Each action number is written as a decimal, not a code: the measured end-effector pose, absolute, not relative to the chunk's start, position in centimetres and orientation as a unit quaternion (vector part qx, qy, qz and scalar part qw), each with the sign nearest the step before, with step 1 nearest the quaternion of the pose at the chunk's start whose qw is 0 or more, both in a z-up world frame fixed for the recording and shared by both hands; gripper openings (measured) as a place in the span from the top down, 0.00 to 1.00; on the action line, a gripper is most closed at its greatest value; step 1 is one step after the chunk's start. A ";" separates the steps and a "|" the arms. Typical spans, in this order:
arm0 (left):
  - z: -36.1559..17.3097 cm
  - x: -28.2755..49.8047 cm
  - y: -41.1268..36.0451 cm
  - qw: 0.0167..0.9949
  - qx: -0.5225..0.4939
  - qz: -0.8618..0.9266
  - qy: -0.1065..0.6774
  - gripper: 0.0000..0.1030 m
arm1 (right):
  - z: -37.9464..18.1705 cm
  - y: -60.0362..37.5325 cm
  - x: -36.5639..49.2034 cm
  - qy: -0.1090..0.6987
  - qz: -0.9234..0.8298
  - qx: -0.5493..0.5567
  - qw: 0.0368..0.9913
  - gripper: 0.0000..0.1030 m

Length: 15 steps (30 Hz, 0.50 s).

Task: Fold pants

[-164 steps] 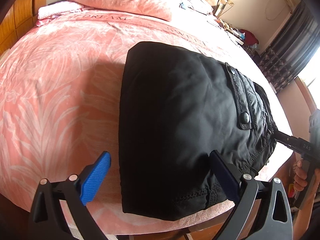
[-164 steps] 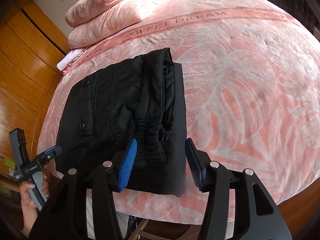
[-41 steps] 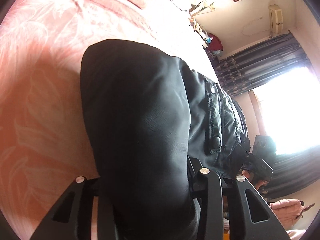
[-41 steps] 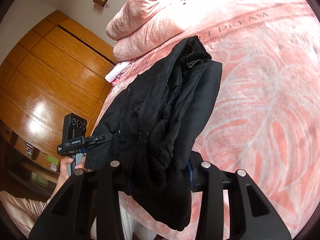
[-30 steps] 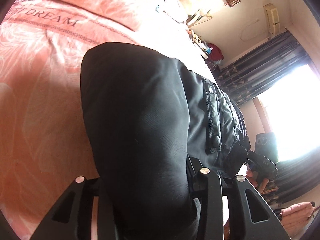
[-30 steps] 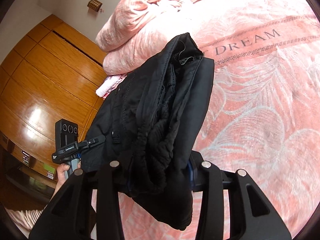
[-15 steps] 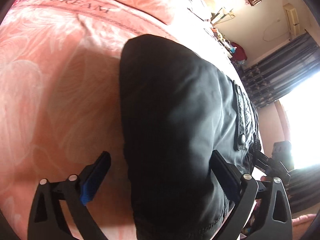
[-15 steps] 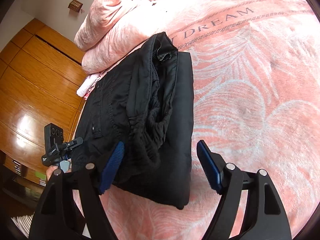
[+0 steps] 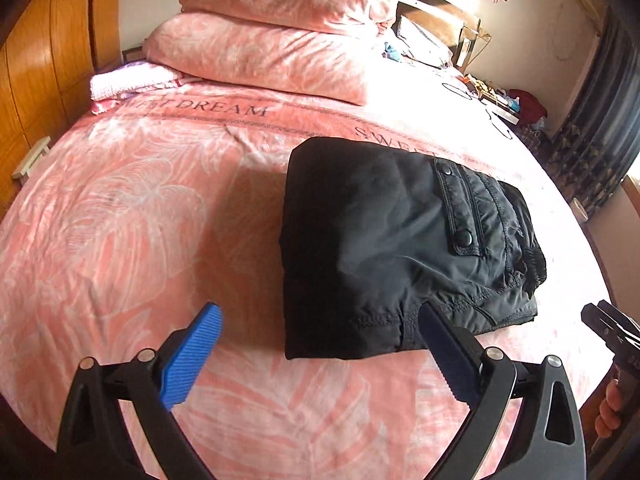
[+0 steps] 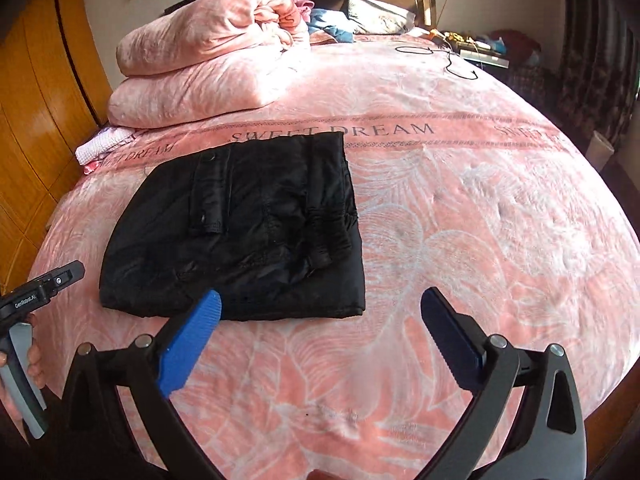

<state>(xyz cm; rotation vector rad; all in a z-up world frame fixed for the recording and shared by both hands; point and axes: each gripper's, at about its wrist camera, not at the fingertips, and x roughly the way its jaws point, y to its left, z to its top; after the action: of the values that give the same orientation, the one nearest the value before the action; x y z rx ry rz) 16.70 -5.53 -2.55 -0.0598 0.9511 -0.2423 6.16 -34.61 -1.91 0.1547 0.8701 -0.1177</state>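
the black pants (image 10: 240, 228) are laid folded flat on the pink bed (image 10: 480, 200). the left claw (image 9: 318, 344) and right claw (image 10: 320, 330) are spread wide, with nothing held.

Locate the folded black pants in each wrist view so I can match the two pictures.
Left wrist: the folded black pants lie right of centre on the pink bedspread, beyond the open left gripper.
Right wrist: the pants lie left of centre, beyond the open right gripper.
Shared landmark: the stacked pink pillows at the head of the bed, beyond the pants in both views.
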 end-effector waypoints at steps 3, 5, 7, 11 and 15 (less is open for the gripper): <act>-1.5 15.2 -6.0 0.887 -0.023 -0.110 0.448 0.04 | -0.6 -32.5 5.8 0.421 -0.046 0.076 0.903 0.03; -0.7 14.1 -5.9 0.888 -0.023 -0.107 0.446 0.04 | 0.3 -31.7 5.2 0.419 -0.046 0.078 0.904 0.03; 0.0 13.3 -5.8 0.889 -0.023 -0.107 0.444 0.04 | 1.2 -30.9 4.8 0.418 -0.058 0.072 0.904 0.03; 1.2 11.8 -5.7 0.899 -0.004 -0.092 0.428 0.04 | 2.7 -29.8 3.9 0.416 -0.096 0.034 0.904 0.03; 2.3 11.1 -5.4 0.903 -0.012 -0.093 0.420 0.04 | 3.9 -29.3 3.1 0.405 -0.103 0.021 0.908 0.03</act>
<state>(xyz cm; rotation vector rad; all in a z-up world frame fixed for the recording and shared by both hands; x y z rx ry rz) 11.09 -5.40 2.28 -0.0244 0.8691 -0.1925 3.14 -29.28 3.92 0.0425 0.8362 -0.2117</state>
